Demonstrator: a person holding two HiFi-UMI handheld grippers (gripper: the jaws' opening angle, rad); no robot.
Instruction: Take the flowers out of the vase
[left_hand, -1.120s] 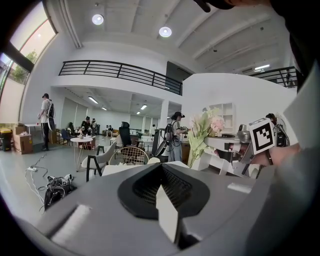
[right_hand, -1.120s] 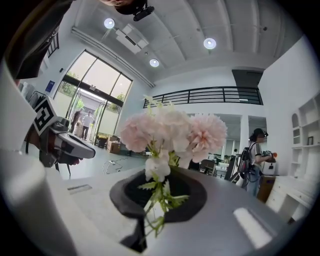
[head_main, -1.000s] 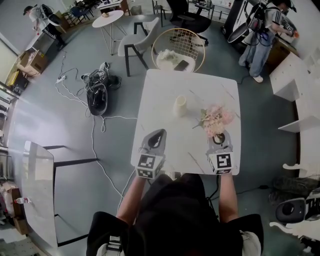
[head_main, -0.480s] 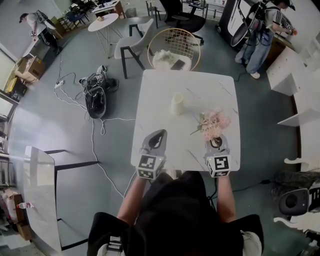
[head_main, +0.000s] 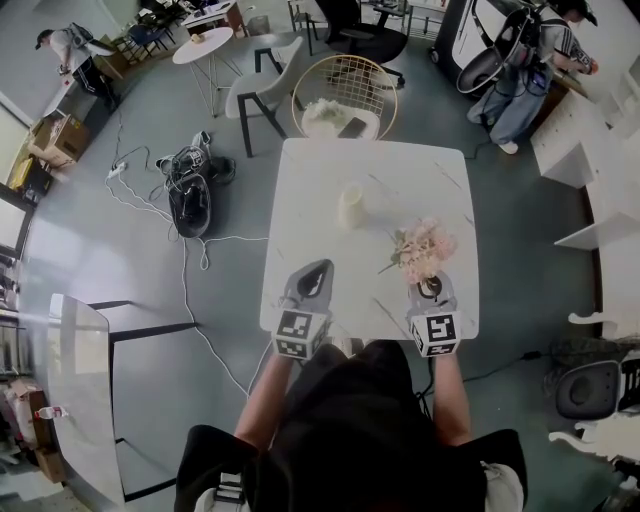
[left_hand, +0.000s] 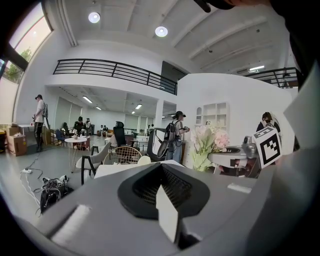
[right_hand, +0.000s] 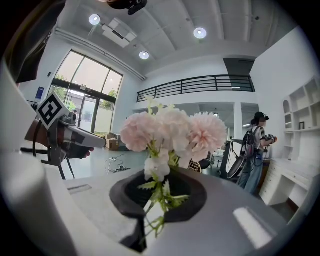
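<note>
A cream vase (head_main: 352, 207) stands upright and empty near the middle of the white table (head_main: 310, 200); it also shows small in the left gripper view (left_hand: 144, 160). The pink flower bunch (head_main: 425, 248) is out of the vase, to its right and nearer me. My right gripper (head_main: 430, 288) is shut on its green stems, and the blooms (right_hand: 170, 131) fill that gripper's view. My left gripper (head_main: 311, 279) rests at the near left of the table, shut with nothing in it. From it, the flowers (left_hand: 210, 142) and right gripper (left_hand: 235, 150) show to the right.
A gold wire chair (head_main: 345, 100) with a cushion stands at the table's far side. Cables and a dark bag (head_main: 190, 195) lie on the floor to the left. A second table (head_main: 80, 370) is at lower left, white shelving (head_main: 600, 150) at right. A person (head_main: 520, 80) stands at the far right.
My right gripper has drawn the flowers a little toward the table's near edge and slightly lower. The left gripper and the vase have kept still.
</note>
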